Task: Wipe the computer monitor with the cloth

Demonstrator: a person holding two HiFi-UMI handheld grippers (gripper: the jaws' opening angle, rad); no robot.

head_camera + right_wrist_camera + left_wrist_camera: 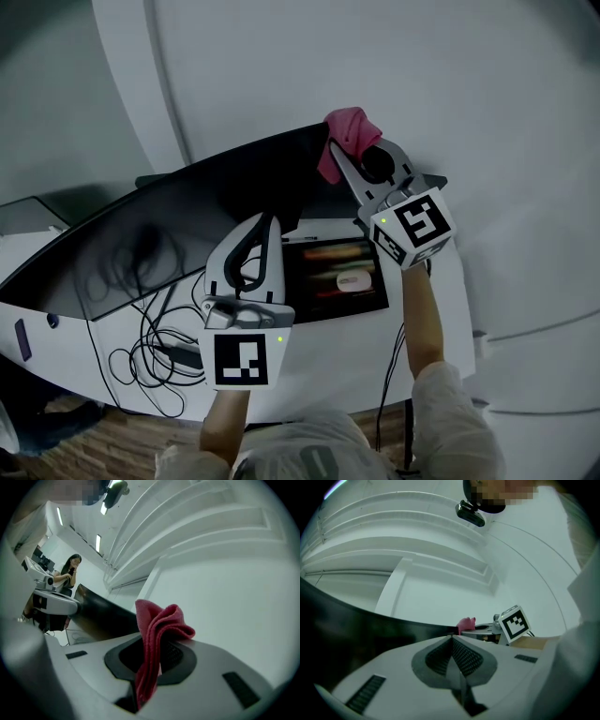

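A dark curved monitor (pixel 197 206) stands on the white desk (pixel 347 352), seen from above. My right gripper (pixel 345 155) is shut on a pink cloth (pixel 349 133) at the monitor's upper right corner. The folded cloth (pixel 157 641) sticks up out of the closed jaws, with the monitor's edge (pixel 101 613) to the left. In front of the screen, my left gripper (pixel 270 225) is held shut with nothing in it. Its pads (pixel 461 657) meet, and the monitor's top edge (pixel 356 620) and the cloth (pixel 465 623) show beyond.
Tangled black cables (pixel 155 352) lie on the desk at the left. A dark mat (pixel 328 295) with a mouse (pixel 352 280) sits under the monitor's right part. Behind the monitor is a pale curved wall (pixel 422 75). A person (pixel 68 571) stands far off in the right gripper view.
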